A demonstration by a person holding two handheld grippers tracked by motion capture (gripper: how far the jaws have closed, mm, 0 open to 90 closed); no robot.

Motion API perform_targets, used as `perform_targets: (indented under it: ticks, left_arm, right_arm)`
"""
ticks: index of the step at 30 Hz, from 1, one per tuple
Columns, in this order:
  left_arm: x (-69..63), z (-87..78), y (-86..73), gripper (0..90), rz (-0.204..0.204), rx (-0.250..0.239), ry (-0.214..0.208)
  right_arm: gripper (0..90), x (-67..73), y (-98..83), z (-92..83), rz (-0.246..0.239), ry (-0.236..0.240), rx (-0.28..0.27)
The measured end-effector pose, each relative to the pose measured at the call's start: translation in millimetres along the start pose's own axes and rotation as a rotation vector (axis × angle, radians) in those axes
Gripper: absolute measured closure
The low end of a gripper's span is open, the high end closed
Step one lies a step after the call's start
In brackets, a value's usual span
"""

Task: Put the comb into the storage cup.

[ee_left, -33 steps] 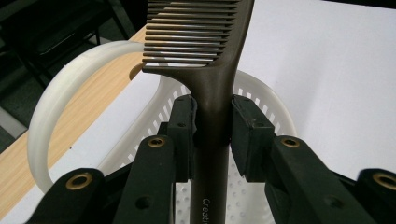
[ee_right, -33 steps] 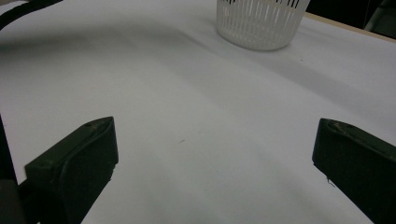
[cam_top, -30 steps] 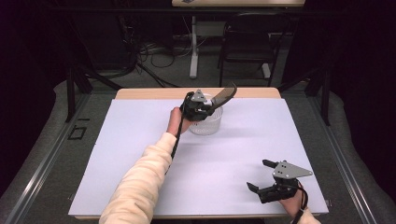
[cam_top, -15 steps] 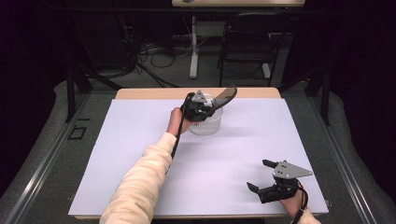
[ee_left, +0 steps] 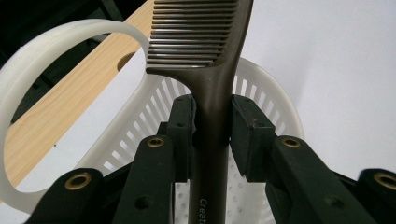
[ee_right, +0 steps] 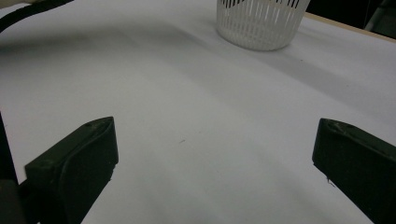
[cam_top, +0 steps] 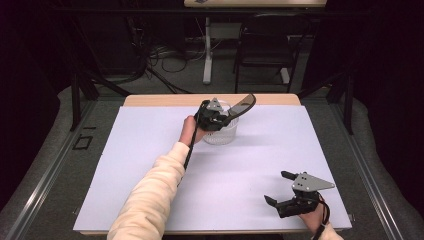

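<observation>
Left gripper (ee_left: 212, 135) pinches the handle of a dark brown comb (ee_left: 205, 51), pads pressed on either side of the narrow neck just below the teeth; the comb runs up and away from the jaws, teeth end pointing outward. Directly behind and under the grip sits a white slotted basket (ee_left: 275, 93), with its looped white handle (ee_left: 56, 51) arching at the left of the left gripper view. In the high view the left gripper (cam_top: 214, 116) hangs over the basket (cam_top: 220, 131) near the far edge of the table, the comb (cam_top: 242, 105) sticking out up and to the right past the basket rim; whether the lower end of the comb touches the inside of the basket is hard to tell, since the jaws hide it. The white sheet (cam_top: 150, 150) covers the table, a wooden strip (cam_top: 165, 100) showing along the far side. Right gripper (cam_top: 285, 192) rests low near the front right corner, well apart from the basket, jaws spread wide with nothing between them; the right gripper view shows bare sheet between its pads and the basket (ee_right: 261, 23) far ahead. A chair (cam_top: 265, 50) and cables stand on the floor beyond the table.
</observation>
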State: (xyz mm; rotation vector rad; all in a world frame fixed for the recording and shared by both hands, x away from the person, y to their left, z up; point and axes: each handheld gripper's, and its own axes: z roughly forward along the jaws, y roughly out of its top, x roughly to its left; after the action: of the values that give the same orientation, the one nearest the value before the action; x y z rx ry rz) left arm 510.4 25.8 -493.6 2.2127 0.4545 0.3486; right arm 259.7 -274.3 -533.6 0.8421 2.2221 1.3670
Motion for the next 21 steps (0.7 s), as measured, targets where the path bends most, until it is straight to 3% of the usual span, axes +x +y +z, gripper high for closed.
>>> perform_targets:
  ticks: [9, 15, 21]
  left_arm:
    - [0.5, -3.6, 0.8, 68.0, -0.009, -0.006, 0.001]
    - [0.0, -8.4, 2.1, 61.1, -0.017, -0.014, 0.001]
    - [-1.6, -16.0, 6.2, 48.6, -0.038, -0.008, 0.007]
  right_arm:
    - [0.0, 0.2, 0.1, 0.0, -0.001, 0.000, 0.000]
    - [0.0, 0.0, 0.0, 0.1, -0.001, 0.000, 0.000]
    - [0.0, 0.1, 0.1, 0.2, 0.000, 0.000, 0.000]
